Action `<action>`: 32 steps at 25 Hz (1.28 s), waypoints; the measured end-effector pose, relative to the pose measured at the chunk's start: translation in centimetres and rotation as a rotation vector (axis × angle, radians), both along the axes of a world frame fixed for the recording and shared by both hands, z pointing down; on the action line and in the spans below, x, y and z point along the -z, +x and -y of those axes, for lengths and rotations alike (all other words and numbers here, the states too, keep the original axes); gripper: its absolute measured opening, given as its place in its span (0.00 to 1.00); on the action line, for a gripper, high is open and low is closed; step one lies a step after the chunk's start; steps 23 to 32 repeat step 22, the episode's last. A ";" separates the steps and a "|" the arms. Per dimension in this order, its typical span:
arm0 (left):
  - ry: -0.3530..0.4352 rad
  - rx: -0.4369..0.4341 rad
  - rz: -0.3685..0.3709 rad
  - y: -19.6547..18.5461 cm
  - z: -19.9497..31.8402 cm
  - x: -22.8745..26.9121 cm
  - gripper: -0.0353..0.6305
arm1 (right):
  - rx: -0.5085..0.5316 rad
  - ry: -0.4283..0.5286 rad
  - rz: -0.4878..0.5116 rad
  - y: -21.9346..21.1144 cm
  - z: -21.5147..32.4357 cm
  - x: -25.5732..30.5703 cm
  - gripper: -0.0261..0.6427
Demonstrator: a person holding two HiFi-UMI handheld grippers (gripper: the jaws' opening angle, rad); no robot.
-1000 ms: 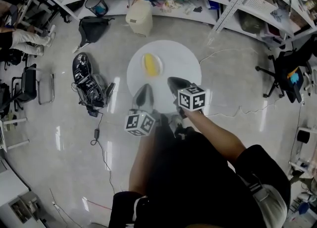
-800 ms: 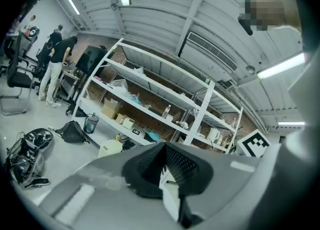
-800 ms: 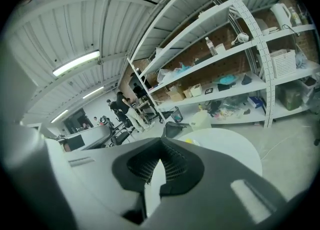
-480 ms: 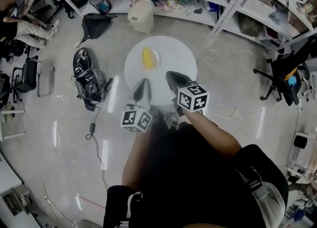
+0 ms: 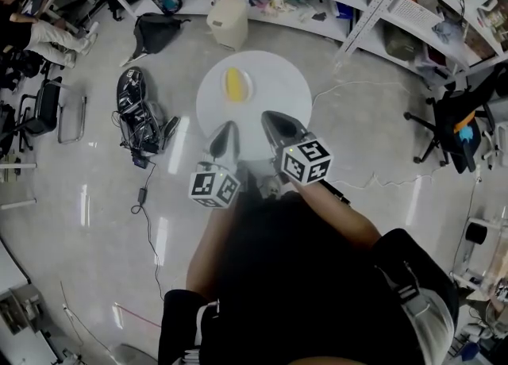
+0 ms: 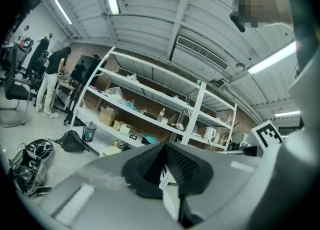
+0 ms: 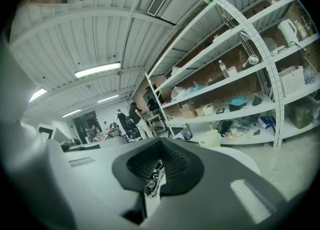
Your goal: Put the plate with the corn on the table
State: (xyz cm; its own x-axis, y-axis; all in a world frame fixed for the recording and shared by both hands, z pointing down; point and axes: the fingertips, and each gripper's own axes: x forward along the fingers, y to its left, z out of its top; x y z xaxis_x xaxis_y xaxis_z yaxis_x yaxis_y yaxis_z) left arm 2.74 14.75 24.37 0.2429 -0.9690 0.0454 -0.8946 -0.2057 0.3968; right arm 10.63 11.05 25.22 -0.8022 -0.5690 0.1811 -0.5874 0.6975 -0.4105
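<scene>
Corn on table, head view only

Corn on plate on table

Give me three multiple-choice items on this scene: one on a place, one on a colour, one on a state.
1. Where is the plate with the corn?
A on the floor
B on the round table
C on a shelf

2. What colour is the corn?
A yellow
B red
C green

3. How are the jaws of the left gripper and right gripper?
A clamped on the plate
B together, holding nothing
C wide apart

Key: B, the head view shows the plate on the tabletop; A, the cob is yellow; B, each gripper view shows closed, empty jaws.
</scene>
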 end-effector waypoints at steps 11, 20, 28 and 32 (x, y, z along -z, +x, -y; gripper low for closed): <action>0.009 0.006 0.012 0.1 -0.3 0.2 0.06 | -0.036 0.047 -0.009 0.5 0.1 0.3 0.05; 0.007 0.008 0.004 0.0 -0.4 -0.2 0.06 | -0.014 0.041 -0.004 0.3 -0.7 0.1 0.05; 0.008 0.005 0.005 0.1 -0.5 -0.2 0.06 | -0.010 0.043 -0.001 0.2 -0.9 0.0 0.05; 0.008 0.005 0.005 0.1 -0.5 -0.2 0.06 | -0.010 0.043 -0.001 0.2 -0.9 0.0 0.05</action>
